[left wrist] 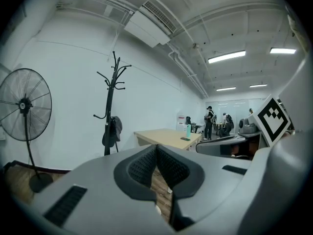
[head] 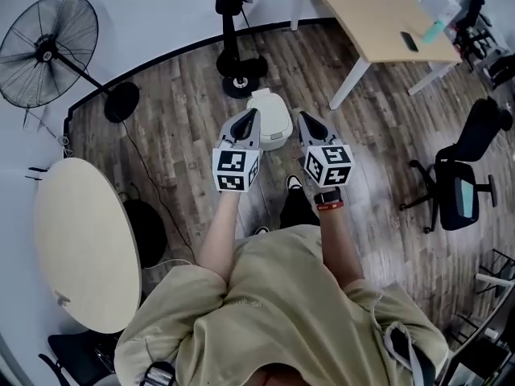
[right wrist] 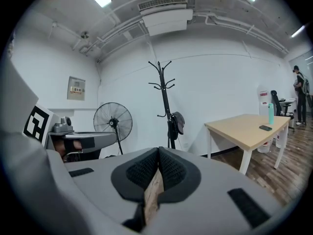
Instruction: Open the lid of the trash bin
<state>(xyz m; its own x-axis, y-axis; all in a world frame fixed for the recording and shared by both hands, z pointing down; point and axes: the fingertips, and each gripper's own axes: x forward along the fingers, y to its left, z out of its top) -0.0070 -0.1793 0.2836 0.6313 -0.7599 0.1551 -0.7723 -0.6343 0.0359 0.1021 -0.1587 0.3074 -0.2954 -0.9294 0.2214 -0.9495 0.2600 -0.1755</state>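
Nearest to the head camera, the person's beige shirt (head: 273, 312) is filling the lower part of the view, and both forearms are reaching forward from it. Left tongs (head: 253, 116) and right tongs (head: 304, 119) are being held side by side above the wooden floor (head: 185, 143), each with its marker cube turned toward the camera. Only this view is showing the white trash bin (head: 271, 121). It is standing on the floor just beyond the tongs with its lid down, and it is appearing between the two tips. The left tip is overlapping its left edge in the picture, and the right tip is lying just beside its right edge. Whether either is touching it I cannot tell. The left gripper view is looking level into the room, and there the left tongs (left wrist: 156, 150) are closed, the ribbed pads meeting at the tip and holding nothing. Only a thin strip of floor is showing in the slit below. The right gripper view is showing the right tongs (right wrist: 158, 152) closed and empty in the same way. These two views are showing from the side the coat stand (right wrist: 166, 102), the standing fan (right wrist: 113, 121) and the light tabletop (right wrist: 247, 126) carrying a teal bottle (right wrist: 270, 114). The left gripper view alone is showing people (left wrist: 209, 122) standing far off in the room.
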